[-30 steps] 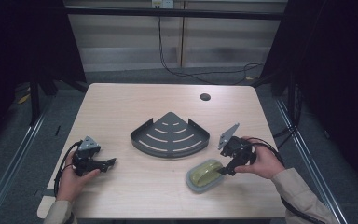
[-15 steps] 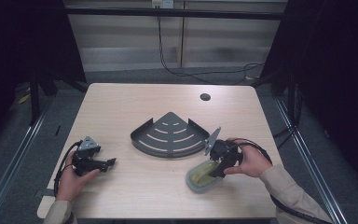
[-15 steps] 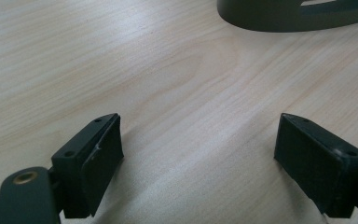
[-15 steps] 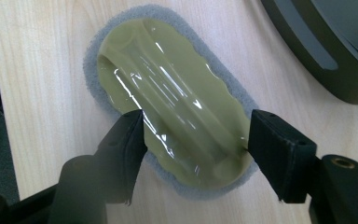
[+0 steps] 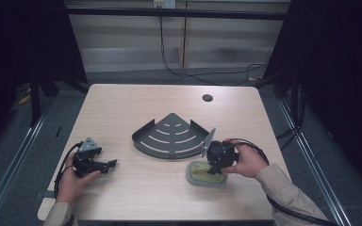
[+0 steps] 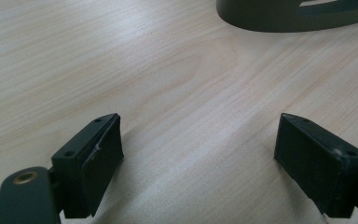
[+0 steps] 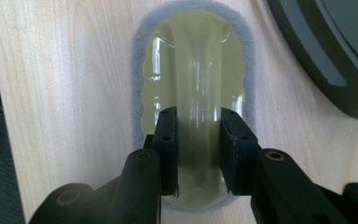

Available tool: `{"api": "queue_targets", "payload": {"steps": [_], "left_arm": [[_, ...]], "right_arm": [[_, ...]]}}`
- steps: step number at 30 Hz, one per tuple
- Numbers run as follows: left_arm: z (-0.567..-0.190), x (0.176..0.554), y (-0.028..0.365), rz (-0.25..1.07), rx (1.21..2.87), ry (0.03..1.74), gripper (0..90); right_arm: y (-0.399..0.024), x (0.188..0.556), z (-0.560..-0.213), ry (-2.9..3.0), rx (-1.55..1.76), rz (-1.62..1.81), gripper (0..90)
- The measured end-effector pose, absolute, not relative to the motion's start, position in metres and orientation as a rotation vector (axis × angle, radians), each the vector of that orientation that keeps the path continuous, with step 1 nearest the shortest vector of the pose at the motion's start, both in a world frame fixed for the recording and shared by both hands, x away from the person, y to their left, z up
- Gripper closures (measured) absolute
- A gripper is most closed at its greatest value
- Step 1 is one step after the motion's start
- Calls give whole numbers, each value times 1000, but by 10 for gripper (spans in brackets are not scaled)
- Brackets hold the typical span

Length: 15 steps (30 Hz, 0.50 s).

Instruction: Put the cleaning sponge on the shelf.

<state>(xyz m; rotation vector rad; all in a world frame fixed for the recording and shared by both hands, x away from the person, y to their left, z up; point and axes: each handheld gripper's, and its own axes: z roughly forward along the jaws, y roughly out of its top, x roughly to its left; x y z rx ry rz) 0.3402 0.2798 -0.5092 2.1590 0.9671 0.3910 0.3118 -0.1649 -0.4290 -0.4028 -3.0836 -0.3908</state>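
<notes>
Hands low at the near edge of the table (image 5: pixel 122 99), I hold a gripper in each. My right gripper (image 7: pixel 198 149) points down onto a scrubber (image 5: pixel 206 174) — a pale yellow-green plastic body with a raised handle ridge along its middle, bordered all round by grey felt-like padding. Its jaws have just been closing, and in the right gripper view they now stand on either side of that ridge, pads pressed against it, so I am clamped on the scrubber's handle. The scrubber lies flat on the wood at the near right of the table, just beside the front edge of a dark grey corner shelf (image 5: pixel 172 136), close to it but apart.

My left gripper (image 6: pixel 200 158) rests at the near left, well apart from all this, lying level and aimed toward the middle of the table. Its jaws stand wide apart with nothing but bare wood between them.

Farther out, the corner shelf sits near the table's centre — a quarter-round tray with curved slots in its floor and a low wall. Beyond it, toward the far right, a small round dark hole (image 5: pixel 207 98) is set in the tabletop.
</notes>
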Motion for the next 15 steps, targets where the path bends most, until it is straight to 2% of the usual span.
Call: {"api": "queue_targets", "payload": {"steps": [15], "left_arm": [[-509, 340, 279, 392, 2157, 968, 147]], "right_arm": [[-176, 318, -413, -3036, -578, -399, 710]]}}
